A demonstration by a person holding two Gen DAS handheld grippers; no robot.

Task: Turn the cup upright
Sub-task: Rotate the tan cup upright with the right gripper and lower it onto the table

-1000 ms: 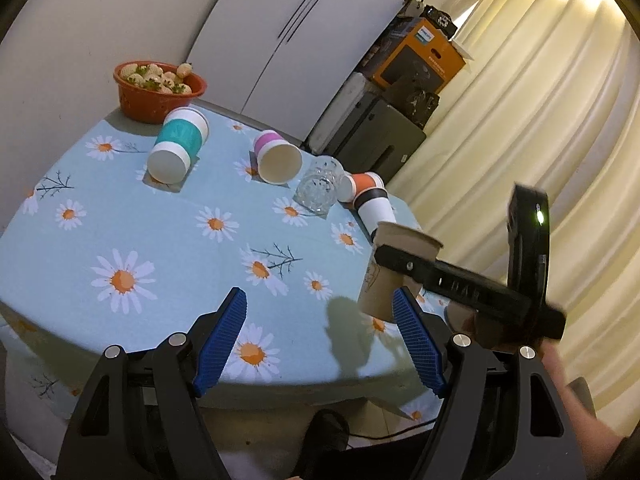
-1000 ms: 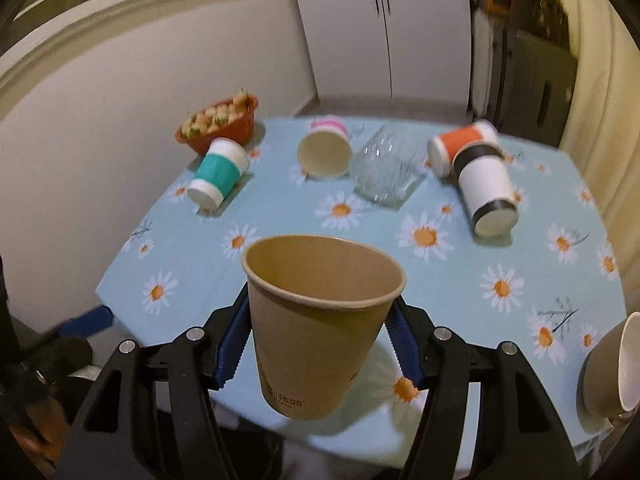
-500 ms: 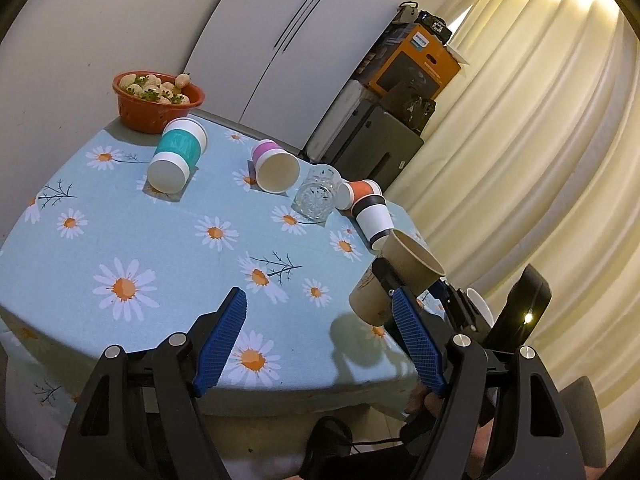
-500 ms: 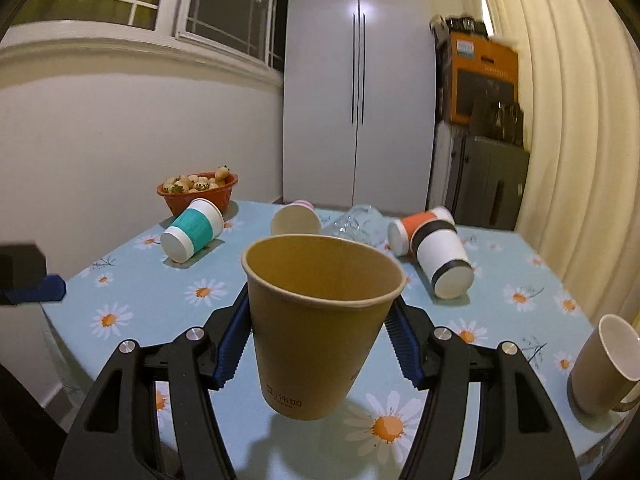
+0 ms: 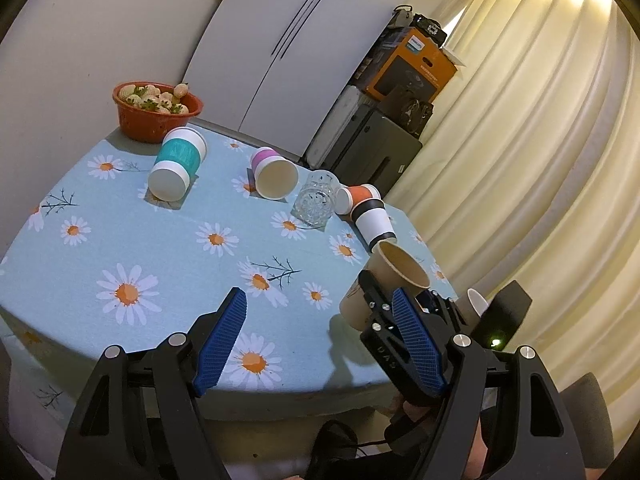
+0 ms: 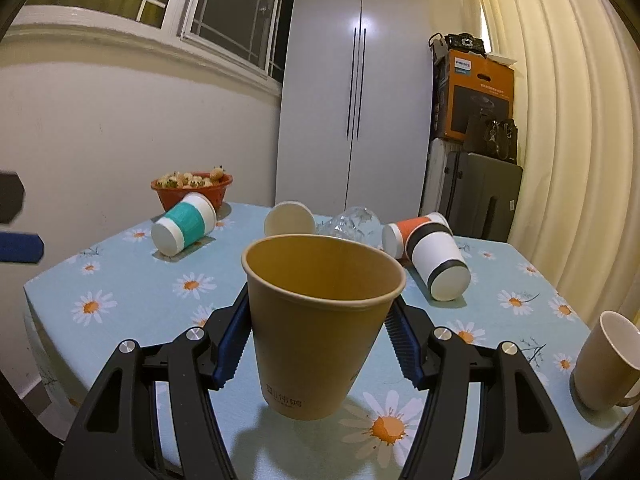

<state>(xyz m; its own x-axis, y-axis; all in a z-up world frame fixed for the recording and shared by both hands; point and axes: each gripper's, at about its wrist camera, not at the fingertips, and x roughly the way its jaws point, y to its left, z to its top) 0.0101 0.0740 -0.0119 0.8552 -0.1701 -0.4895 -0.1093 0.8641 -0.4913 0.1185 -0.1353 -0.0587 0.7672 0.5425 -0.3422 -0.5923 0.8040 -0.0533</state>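
Behind held cup [image 6: 318, 330] | teal cup [image 6: 185, 229], glass [image 6: 354, 220], blk-banded cup [image 6: 438, 265] lying

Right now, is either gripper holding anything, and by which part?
The right gripper holds the brown paper cup by its side wall. The left gripper holds nothing.

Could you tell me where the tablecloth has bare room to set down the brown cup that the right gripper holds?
The near half of the tablecloth is bare, from the teal cup to the front edge, below the left gripper. The brown cup, in the right gripper, hangs there. The far side is crowded: pink cup, glass, black-banded cup. A mug occupies the right corner.
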